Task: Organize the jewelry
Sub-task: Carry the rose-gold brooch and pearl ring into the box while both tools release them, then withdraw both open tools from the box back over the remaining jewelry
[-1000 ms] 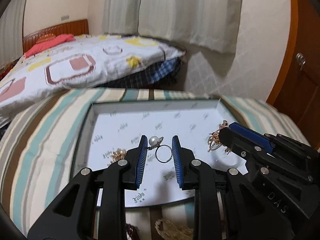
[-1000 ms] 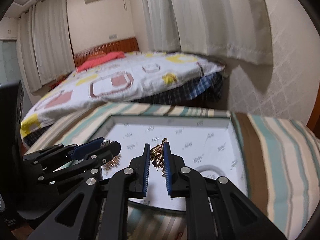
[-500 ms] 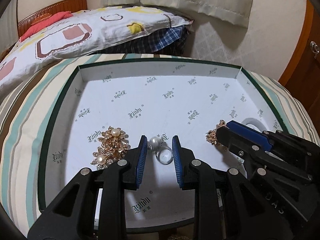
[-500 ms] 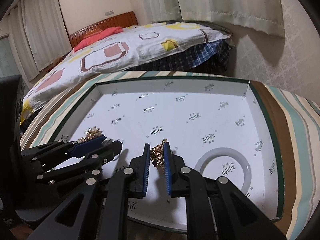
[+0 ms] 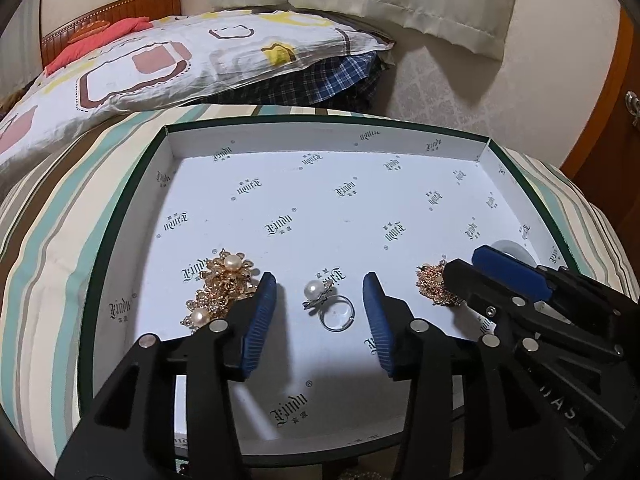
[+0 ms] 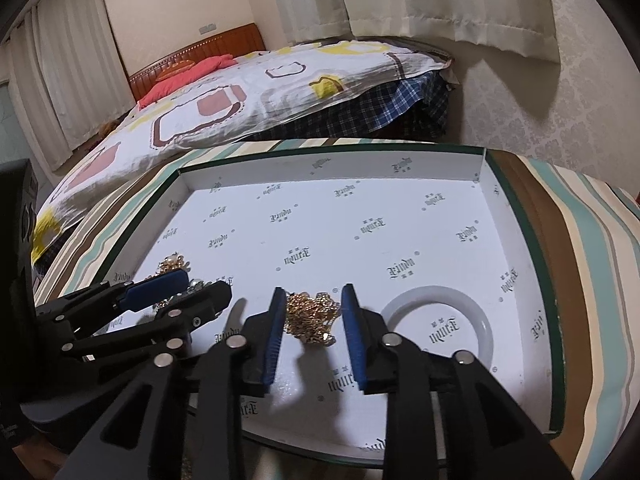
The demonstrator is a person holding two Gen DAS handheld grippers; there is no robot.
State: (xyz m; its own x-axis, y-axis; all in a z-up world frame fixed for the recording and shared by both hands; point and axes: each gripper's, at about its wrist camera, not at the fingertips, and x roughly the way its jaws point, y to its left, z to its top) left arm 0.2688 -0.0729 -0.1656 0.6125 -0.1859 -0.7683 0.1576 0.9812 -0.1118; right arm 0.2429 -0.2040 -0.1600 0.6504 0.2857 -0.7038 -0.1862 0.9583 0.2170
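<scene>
Ring (image 5: pixel 330 305) lies loose between the left claw's (image 5: pixel 320 312) spread fingers; chain (image 6: pixel 312 316) likewise under the right claw (image 6: pixel 314 322), low centre. Withdrawing carelessly might snag either.

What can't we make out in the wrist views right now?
- Left view: gold pearl brooch, lower right part behind the left gripper finger.
- Left view: gold chain half hidden by the right gripper.
- Right view: pearl ring hidden behind the left gripper.
- Both: box print too small to read.
</scene>
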